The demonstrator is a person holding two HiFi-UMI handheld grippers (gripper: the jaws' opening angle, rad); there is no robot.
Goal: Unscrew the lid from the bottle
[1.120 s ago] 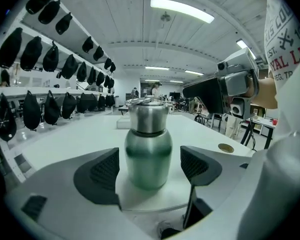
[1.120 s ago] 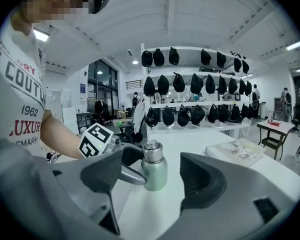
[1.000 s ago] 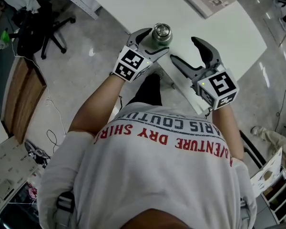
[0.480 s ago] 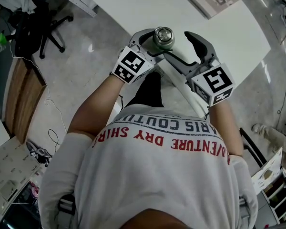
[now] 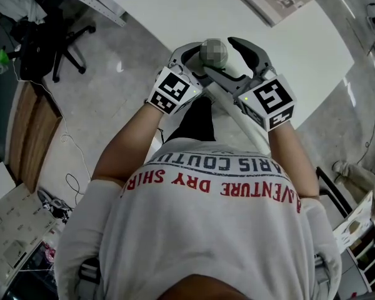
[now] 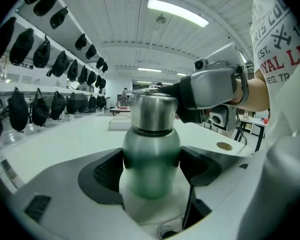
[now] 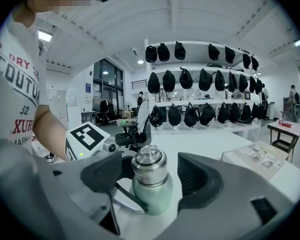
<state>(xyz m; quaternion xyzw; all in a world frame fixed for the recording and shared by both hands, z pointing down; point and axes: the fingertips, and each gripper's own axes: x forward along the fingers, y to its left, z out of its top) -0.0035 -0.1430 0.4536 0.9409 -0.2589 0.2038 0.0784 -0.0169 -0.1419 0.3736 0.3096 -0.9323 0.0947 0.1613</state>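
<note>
The green bottle (image 6: 151, 159) is at the near edge of the white table (image 5: 194, 5), its body clamped by the left gripper (image 5: 192, 64). The right gripper (image 7: 149, 176) is spread wide around the steel lid (image 7: 149, 165). Its own view shows a gap on each side, which the head view blurs.
</note>
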